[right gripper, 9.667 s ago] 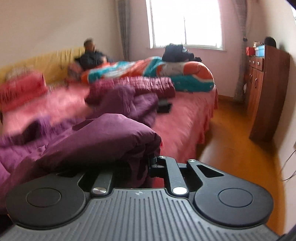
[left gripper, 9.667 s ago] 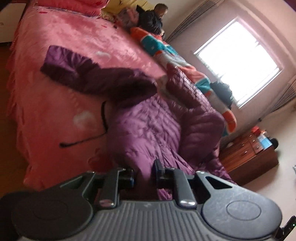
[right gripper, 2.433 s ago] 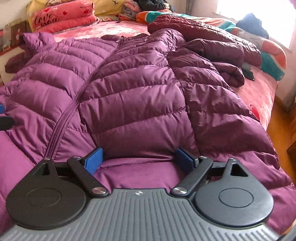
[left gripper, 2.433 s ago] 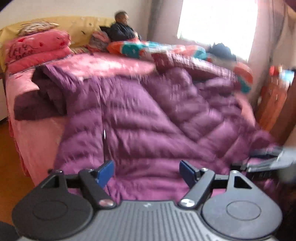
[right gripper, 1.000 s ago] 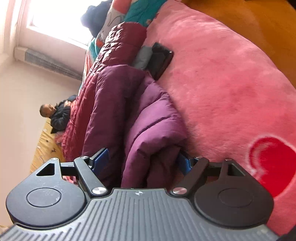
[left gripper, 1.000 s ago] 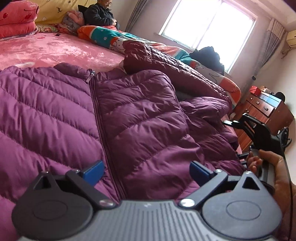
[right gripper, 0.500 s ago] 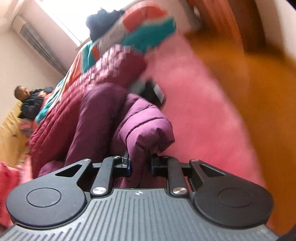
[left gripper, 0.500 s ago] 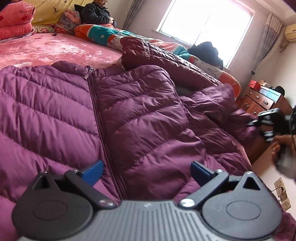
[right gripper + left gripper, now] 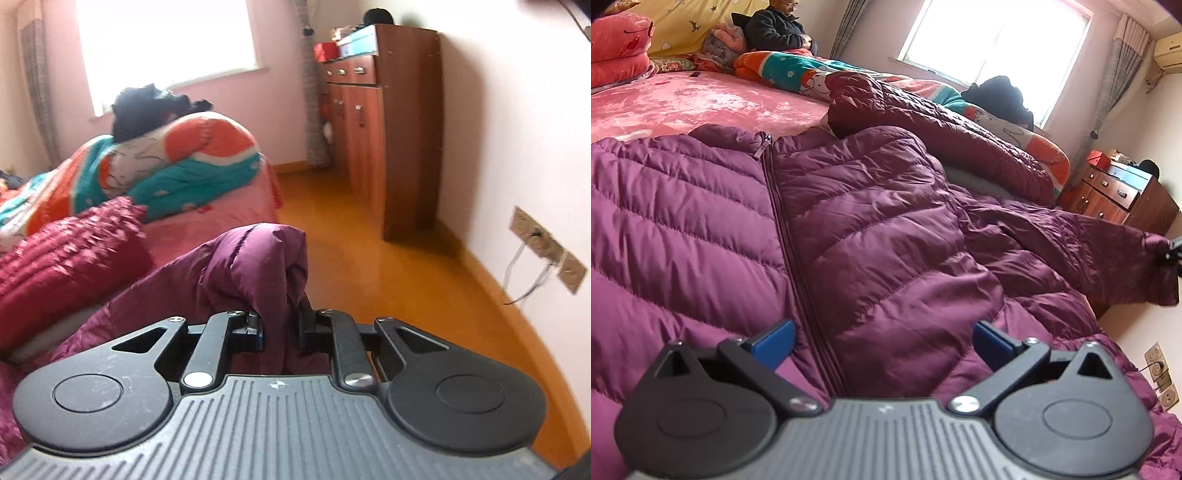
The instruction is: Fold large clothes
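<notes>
The purple jacket's sleeve (image 9: 266,266) is pinched at frame centre by the closing right gripper (image 9: 281,326), while the left gripper (image 9: 882,341) is held spread wide at the lower frame above the purple jacket (image 9: 849,229).

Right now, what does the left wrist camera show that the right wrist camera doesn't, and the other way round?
Only the left view shows the purple jacket spread flat with its zipper, a seated person, and the open left claw over the hem.

Only the right view shows the right claw pinching the sleeve cuff, its jaws closing, plus the orange floor.

Both show the window, colourful quilt, maroon jacket, wooden cabinet and wall sockets.
</notes>
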`<move>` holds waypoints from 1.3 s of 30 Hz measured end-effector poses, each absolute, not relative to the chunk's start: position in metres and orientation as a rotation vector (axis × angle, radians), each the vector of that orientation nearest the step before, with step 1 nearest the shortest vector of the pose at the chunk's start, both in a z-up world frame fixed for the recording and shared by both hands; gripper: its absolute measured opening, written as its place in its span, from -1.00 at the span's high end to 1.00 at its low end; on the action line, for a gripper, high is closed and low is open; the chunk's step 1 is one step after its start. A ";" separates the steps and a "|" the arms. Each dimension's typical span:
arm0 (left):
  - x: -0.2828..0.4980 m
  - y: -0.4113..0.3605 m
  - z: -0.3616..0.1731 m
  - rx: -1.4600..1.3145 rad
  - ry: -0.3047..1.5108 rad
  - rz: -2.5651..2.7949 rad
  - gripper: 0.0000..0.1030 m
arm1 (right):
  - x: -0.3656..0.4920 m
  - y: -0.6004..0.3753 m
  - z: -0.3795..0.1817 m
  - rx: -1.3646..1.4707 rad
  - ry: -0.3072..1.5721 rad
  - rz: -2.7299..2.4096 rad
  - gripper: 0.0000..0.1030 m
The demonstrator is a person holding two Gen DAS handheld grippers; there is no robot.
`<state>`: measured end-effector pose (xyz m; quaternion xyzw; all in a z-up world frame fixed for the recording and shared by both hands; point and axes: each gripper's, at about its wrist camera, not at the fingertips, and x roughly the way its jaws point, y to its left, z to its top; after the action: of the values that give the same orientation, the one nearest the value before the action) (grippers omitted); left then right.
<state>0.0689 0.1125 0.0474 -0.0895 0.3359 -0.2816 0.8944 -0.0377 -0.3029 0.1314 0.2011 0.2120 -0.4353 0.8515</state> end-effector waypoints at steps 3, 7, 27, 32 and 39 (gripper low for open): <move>0.069 0.113 0.048 -0.187 0.696 -0.586 -0.97 | -0.053 -0.308 0.121 0.469 0.480 -0.922 0.66; 0.068 0.116 0.049 -0.204 0.698 -0.589 -0.97 | -0.063 -0.304 0.115 0.551 0.479 -0.907 0.66; 0.075 0.179 0.082 -0.369 0.584 -0.499 -0.97 | 0.138 -0.138 0.255 0.633 0.254 -0.323 0.66; 0.084 0.206 0.082 -0.423 0.577 -0.437 -0.97 | 0.209 -0.036 0.262 0.594 0.343 -0.035 0.66; 0.091 0.236 0.080 -0.464 0.585 -0.367 -0.97 | 0.280 0.071 0.197 0.627 0.560 0.200 0.66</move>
<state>0.0914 0.2358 0.0804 -0.2254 0.2841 -0.1784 0.9147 0.2799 0.0713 0.1967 0.3039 0.2714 0.0970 0.9081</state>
